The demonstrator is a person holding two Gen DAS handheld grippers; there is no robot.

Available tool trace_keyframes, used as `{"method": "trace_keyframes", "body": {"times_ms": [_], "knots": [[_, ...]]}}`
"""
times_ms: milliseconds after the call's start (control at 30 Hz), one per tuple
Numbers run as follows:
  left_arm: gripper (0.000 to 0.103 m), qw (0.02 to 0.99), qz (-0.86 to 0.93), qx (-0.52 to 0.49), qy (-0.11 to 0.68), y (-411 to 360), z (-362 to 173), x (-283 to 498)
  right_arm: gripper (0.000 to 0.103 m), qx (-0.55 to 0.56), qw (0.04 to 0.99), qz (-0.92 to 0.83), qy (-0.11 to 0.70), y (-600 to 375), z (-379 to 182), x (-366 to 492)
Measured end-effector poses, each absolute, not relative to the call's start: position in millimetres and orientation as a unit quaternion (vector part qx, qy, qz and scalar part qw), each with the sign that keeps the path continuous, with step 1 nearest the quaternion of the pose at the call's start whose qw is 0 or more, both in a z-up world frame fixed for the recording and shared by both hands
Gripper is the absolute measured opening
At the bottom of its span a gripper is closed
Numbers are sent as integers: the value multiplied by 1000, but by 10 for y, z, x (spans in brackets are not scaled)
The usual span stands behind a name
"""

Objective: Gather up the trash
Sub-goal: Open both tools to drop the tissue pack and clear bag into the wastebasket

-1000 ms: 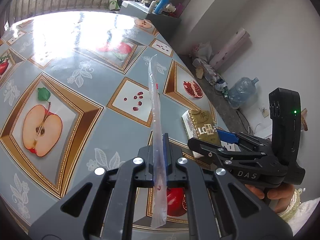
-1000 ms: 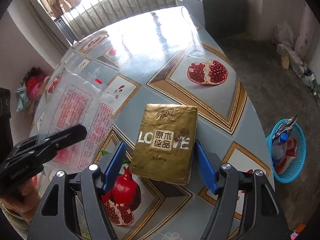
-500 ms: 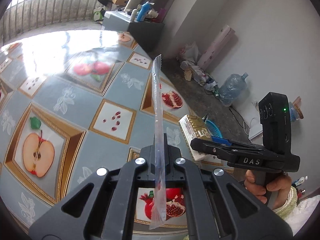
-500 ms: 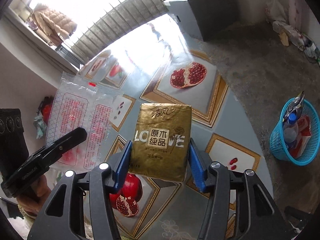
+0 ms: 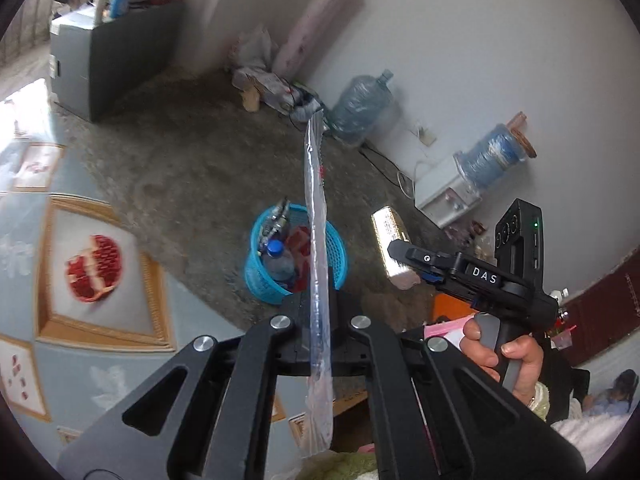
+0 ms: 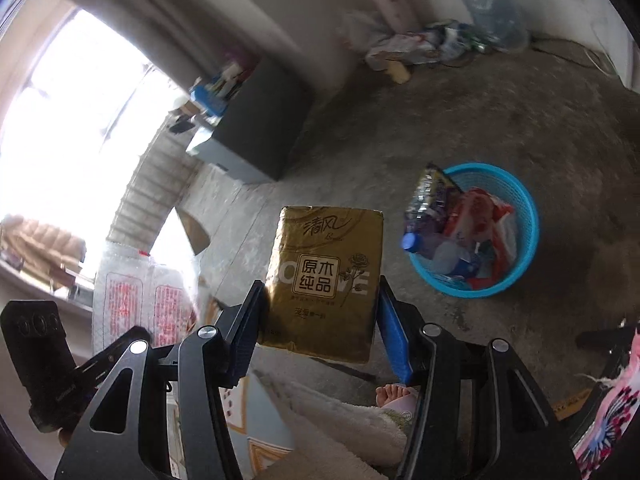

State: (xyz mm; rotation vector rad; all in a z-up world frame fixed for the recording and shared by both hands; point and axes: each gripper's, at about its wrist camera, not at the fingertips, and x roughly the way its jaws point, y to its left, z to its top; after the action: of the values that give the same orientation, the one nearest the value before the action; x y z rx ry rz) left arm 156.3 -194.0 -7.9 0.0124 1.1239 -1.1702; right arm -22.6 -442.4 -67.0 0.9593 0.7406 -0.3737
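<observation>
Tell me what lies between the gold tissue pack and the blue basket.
Only bare concrete floor. In the right wrist view, the gold tissue pack hangs in the right gripper, with nothing between it and the blue basket.

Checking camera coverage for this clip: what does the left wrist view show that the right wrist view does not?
Only the left wrist view shows the tablecloth's pomegranate print, the blue spool by the wall, and the right gripper from the side in a hand.

Only the right wrist view shows the gold tissue pack's printed face, the bright window and a bare foot.

Both show the blue trash basket, the clear plastic bag and the water jug.
</observation>
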Motion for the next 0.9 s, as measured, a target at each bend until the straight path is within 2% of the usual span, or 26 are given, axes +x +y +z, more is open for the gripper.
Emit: {"method": "trace_keyframes", "body": {"times_ms": [200,467,500,533,567,600,733,900], "knots": [[0,621,-539,72,565,-3001,-586,1486,54,559,734,-206,326,-5103,-1260,-524],[1,592,-537,137,586,-4049,-1118,1394,57,650,659,-225,305,-5738,-1998,-482],[9,596,-536,138,582,-4146,-1180,1406,59,651,655,-230,307,-5819,-2086,-448],[18,600,-534,143,578,-4215,-1254,1404,65,653,649,-237,311,-5879,-2161,-417],[43,604,-528,150,578,-4280,-1339,1404,67,658,638,-248,314,-5958,-2266,-401],[47,614,-518,151,576,-4334,-1403,1429,67,659,628,-262,321,-6020,-2363,-386],[47,622,-504,131,585,-4400,-1458,1527,67,643,621,-293,340,-6084,-2537,-370],[47,644,-509,129,557,-4253,-1220,1638,67,623,639,-299,338,-6011,-2503,-369]]}}
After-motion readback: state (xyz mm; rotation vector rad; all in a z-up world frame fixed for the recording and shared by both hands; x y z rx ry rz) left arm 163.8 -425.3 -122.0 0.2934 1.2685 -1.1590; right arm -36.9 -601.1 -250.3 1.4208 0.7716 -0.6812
